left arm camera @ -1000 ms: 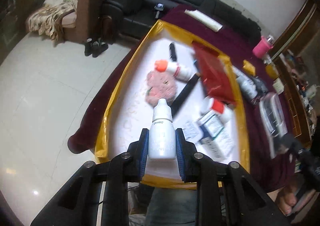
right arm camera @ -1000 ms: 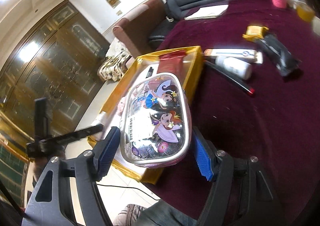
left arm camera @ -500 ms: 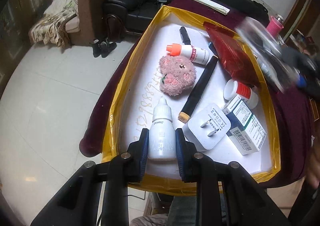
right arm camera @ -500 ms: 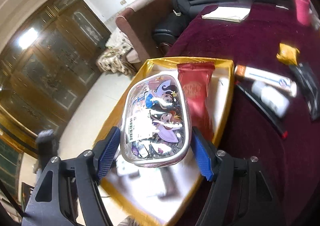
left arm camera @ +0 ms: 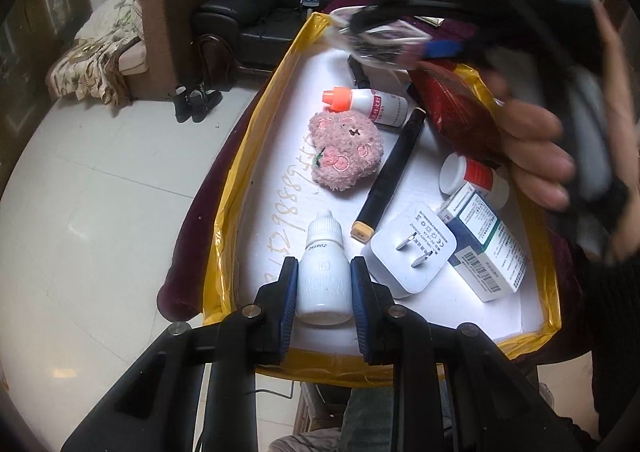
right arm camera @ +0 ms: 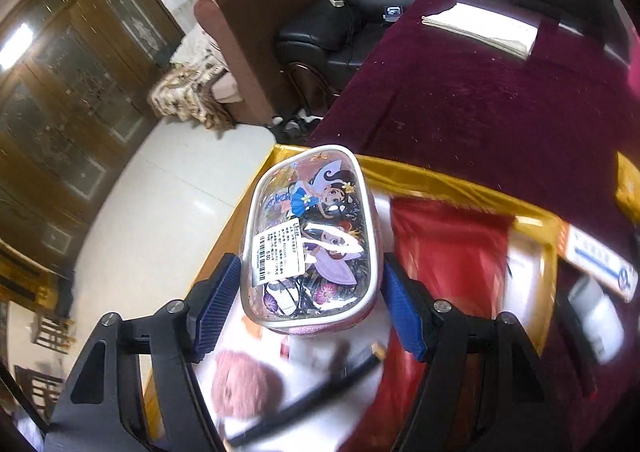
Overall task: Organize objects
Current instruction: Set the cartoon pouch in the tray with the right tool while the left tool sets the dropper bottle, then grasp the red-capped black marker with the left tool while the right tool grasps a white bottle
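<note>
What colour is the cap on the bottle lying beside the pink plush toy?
Orange cap, on a white bottle; clearest in the left wrist view.

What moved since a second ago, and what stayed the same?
The right gripper carried the cartoon pouch from the near corner over the yellow-rimmed tray, toward its far end, where it now hangs blurred in the left wrist view. The left gripper came lower, closer to the tray. Both grips stayed: dropper bottle in the left, pouch in the right. The tray's things lie unmoved.
</note>
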`<state>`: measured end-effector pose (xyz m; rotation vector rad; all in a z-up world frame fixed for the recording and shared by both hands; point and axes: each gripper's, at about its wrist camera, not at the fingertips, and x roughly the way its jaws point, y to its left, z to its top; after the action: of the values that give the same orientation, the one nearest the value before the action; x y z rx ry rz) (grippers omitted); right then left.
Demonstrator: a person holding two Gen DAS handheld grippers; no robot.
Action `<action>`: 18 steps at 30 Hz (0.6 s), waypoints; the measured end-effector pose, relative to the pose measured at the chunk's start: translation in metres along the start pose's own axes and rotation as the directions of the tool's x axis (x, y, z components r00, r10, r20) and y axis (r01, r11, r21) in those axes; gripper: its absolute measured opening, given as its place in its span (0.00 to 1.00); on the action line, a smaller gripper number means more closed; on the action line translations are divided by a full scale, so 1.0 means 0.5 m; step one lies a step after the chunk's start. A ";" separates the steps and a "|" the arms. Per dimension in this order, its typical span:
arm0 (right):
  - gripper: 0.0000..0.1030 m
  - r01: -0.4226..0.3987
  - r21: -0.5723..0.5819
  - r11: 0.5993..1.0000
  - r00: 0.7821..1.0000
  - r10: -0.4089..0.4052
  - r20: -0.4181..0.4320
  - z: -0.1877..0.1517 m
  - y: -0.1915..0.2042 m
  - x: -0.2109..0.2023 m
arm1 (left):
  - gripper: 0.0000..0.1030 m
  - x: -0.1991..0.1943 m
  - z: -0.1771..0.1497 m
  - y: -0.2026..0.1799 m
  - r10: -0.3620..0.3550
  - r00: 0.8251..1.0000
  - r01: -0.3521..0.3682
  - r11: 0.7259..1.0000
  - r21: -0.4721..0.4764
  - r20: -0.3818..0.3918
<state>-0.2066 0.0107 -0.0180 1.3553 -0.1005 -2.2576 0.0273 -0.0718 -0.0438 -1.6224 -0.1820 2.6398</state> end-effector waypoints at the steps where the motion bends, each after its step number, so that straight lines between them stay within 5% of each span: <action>1: 0.68 0.023 -0.002 1.000 1.000 -0.023 -0.008 0.004 0.005 0.011 | 0.22 -0.002 -0.001 0.001 0.002 1.000 -0.002 1.000 0.003 0.003; 8: 0.71 0.051 0.014 0.999 0.995 -0.050 -0.088 0.007 0.021 0.071 | 0.31 -0.027 0.003 0.034 -0.101 0.993 0.105 0.992 -0.075 0.061; 13: 0.74 -0.056 -0.040 0.998 0.992 0.051 -0.115 0.000 0.018 0.056 | 0.56 -0.060 0.001 0.048 -0.160 0.978 0.174 0.979 -0.107 0.133; 16: 0.74 -0.069 -0.031 0.997 0.993 0.065 -0.101 -0.006 -0.007 0.026 | 0.59 -0.074 0.002 0.043 -0.136 0.976 0.154 0.983 -0.102 0.168; 18: 0.74 -0.145 0.000 0.990 0.987 0.144 -0.068 -0.018 -0.035 -0.026 | 0.59 -0.080 0.002 0.035 -0.143 0.975 0.160 0.983 -0.094 0.170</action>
<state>-0.2009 0.0332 -0.0173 1.3749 -0.1647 -2.0893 0.0448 -0.0930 -0.0100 -1.3572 -0.4426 2.6842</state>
